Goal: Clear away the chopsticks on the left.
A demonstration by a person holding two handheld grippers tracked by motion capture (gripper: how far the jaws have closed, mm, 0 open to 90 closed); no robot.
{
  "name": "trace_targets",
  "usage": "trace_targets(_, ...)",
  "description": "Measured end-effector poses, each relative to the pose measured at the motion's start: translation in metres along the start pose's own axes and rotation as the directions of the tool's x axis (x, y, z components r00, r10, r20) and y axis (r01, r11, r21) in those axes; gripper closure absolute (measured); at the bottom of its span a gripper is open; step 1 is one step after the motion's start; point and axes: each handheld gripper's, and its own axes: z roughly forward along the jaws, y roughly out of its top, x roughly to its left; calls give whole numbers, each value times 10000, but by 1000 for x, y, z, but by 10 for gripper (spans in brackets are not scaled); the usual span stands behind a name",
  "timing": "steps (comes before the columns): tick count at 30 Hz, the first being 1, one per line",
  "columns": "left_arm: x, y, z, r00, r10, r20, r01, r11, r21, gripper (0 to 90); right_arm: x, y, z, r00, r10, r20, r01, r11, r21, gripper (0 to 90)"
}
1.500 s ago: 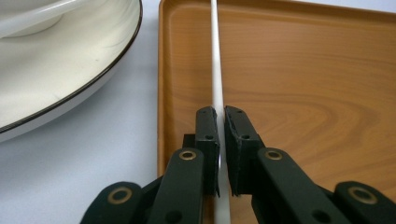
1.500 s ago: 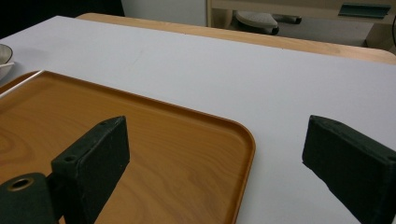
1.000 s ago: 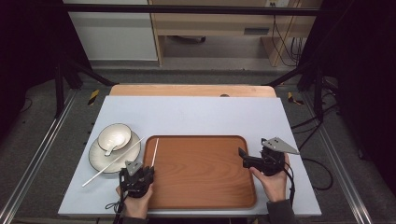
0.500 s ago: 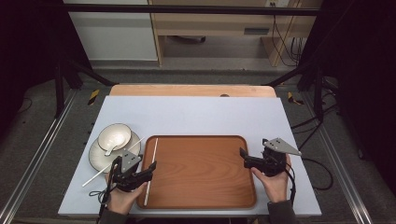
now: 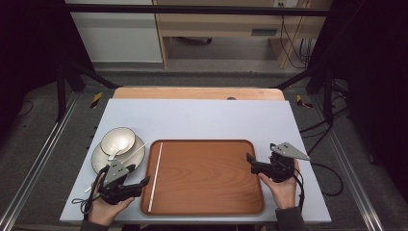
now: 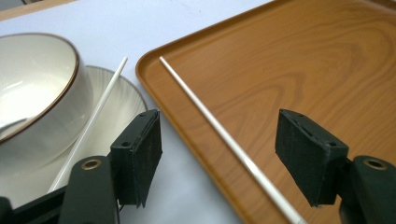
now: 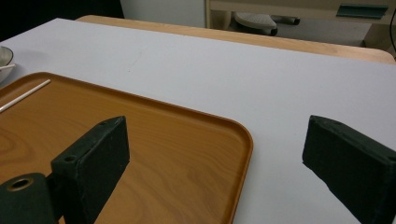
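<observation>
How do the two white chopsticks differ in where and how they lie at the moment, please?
The chopstick on the tray lies flat on the wood along the tray's left edge; the chopstick on the plate rests across the plate beside the bowl. The first lies between the left gripper's open jaws, apart from both pads; the second lies outside them. Both are thin, white and straight.

We are in a lab or recording studio: a pale table [image 5: 202, 120] stands on a grey floor [image 5: 43, 144] between metal rails [image 5: 29, 187], dark stands [image 5: 62, 86] flank it, cables [image 5: 293, 43] trail near a wooden bench [image 5: 216, 19], and blackness surrounds us on 2 sides.
</observation>
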Motion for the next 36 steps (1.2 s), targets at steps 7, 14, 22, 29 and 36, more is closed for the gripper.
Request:
trace_targets(7,7,-8,-3,9997,253,-48,-252,9996,158,305,2,-1,1,10000,2,-63,-2,10000,61,75)
trace_targets(14,29,-16,-12,9988,45,-484,-31,9996,296,315,1,-1,1,10000,6,-63,-6,10000,95,76)
trace_targets(22,46,-22,-16,9959,-153,-886,203,9982,557,333,1,-2,1,10000,-6,-33,6,9999,116,76)
trace_targets(29,63,-25,-15,9919,-191,-1253,293,9963,805,366,1,-2,2,10000,9,-37,-8,9999,154,76)
trace_targets(36,80,-21,-4,9898,-111,-1422,275,9931,1143,455,2,-2,4,10000,-70,-52,72,9997,216,77)
